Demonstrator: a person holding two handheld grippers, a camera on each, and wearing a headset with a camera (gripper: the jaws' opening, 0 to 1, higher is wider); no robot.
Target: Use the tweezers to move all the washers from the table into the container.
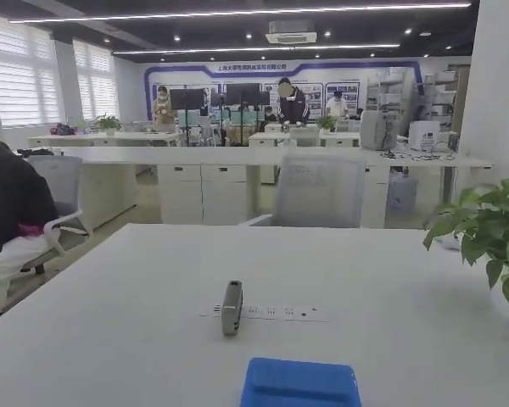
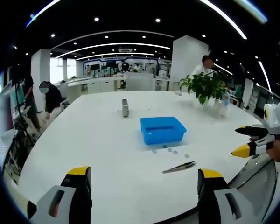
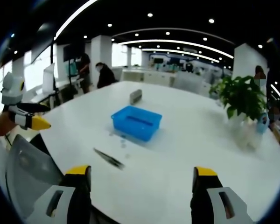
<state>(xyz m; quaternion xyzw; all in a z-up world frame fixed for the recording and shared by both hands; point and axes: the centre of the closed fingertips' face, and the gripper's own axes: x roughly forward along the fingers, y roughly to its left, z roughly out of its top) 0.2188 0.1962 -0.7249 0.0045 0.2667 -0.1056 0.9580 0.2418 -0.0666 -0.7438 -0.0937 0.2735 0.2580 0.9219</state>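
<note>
A blue container point(image 2: 162, 129) stands in the middle of the white table point(image 2: 107, 154). Several small washers point(image 2: 170, 150) lie on the tabletop just in front of it. The metal tweezers point(image 2: 179, 166) lie flat a little nearer the table edge. My left gripper point(image 2: 143, 172) hovers short of the table edge, open, with nothing between its yellow-tipped fingers. My right gripper point(image 3: 141, 171) is likewise open and holds nothing, well back from the tweezers point(image 3: 108, 158), washers point(image 3: 119, 138) and container point(image 3: 136, 122). In the head view the container point(image 1: 299, 383) sits at the bottom edge.
A small grey device point(image 1: 231, 307) stands on a socket strip beyond the container. A potted plant point(image 2: 203, 86) sits at the table's right side. A grey chair back point(image 3: 28, 177) is close by the near table edge. People work at desks further back.
</note>
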